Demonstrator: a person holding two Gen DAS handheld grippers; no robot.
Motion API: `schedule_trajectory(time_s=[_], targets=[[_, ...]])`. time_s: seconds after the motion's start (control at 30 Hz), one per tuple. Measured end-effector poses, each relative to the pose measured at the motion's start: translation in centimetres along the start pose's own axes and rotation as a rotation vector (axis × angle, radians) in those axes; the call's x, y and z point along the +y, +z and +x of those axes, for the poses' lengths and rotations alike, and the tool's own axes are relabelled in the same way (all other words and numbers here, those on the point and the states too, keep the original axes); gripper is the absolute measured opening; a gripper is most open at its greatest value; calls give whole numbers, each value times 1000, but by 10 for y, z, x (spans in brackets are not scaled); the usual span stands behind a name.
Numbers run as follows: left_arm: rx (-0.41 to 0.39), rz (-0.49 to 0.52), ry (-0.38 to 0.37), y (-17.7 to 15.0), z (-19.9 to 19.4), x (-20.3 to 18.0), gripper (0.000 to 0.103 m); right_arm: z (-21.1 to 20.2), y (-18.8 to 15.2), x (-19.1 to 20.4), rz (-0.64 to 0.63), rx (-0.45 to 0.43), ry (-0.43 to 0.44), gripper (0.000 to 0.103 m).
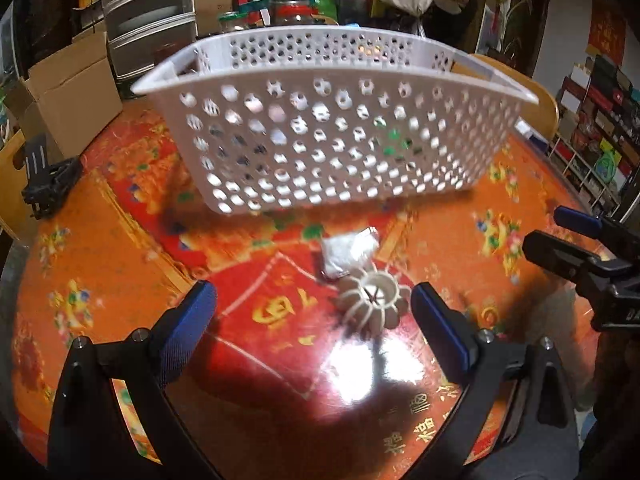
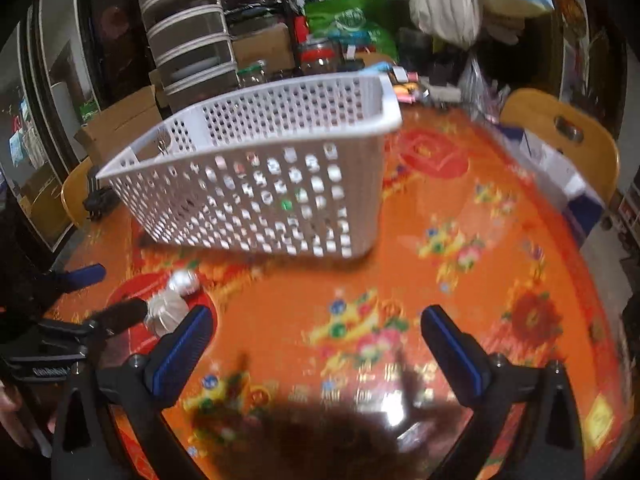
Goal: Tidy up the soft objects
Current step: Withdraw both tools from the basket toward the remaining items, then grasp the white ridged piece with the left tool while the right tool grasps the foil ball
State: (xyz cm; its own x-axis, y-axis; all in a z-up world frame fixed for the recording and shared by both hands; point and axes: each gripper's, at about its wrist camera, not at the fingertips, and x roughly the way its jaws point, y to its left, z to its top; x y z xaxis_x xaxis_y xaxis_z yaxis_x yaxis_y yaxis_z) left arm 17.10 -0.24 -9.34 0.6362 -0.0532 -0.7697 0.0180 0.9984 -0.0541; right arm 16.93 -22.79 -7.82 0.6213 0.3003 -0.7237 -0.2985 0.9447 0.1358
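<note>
- Spreading wide over the table, the left gripper point(image 1: 314, 304) has its two blue-padded fingers far apart with nothing pinched between them.
- Just ahead of that gap, nearer the right-hand finger than the other, a small cream ribbed ball point(image 1: 374, 300) with a round opening on top rests on the orange patterned tablecloth point(image 1: 100, 248).
- Touching the ball on its far side lies a small silvery-white packet point(image 1: 348, 254), flat on the cloth; whether the two overlap is hard to tell through the blur.
- Neither item touches the left gripper's fingers.
- Beyond both stands a white perforated basket point(image 1: 320, 136), upright, well past the fingertips; coloured shapes show through its holes but cannot be identified.
- The right gripper point(image 2: 316, 332) is likewise spread open, blue pads apart, and only bare tablecloth lies between them.
- From the right wrist view the ball point(image 2: 166, 312) and the packet point(image 2: 184, 280) sit off to the left of the right gripper's left finger, the ball just beside its tip and partly hidden by it.
- The left gripper's fingers point(image 2: 124, 312) reach in from the left edge of that view, close against the ball.
- In the left wrist view the right gripper point(image 1: 560, 236) appears at the right edge, apart from both items.
- Both views are motion-blurred.
</note>
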Motion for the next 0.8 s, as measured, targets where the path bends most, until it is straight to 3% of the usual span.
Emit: schedule_trajectory(time_s=[0.33, 0.37, 0.43, 0.5, 0.63, 0.8], targets=[[2, -5, -5, -7, 14, -10, 95, 10, -8, -5, 9, 20, -20, 103], [-5, -3, -2, -5, 14, -11, 91, 10, -7, -4, 12, 19, -19, 103], [-16, 3, -17, -2, 14, -13, 60, 12, -6, -2, 14, 23, -16, 103], [-16, -8, -44, -3, 11, -13, 43, 16, -5, 3, 9, 29, -9, 103], [-30, 6, -22, -8, 3, -8, 41, 28, -4, 18, 8, 60, 15, 103], [-41, -19, 40, -15, -7, 24, 41, 42, -4, 50, -31, 76, 64, 103]])
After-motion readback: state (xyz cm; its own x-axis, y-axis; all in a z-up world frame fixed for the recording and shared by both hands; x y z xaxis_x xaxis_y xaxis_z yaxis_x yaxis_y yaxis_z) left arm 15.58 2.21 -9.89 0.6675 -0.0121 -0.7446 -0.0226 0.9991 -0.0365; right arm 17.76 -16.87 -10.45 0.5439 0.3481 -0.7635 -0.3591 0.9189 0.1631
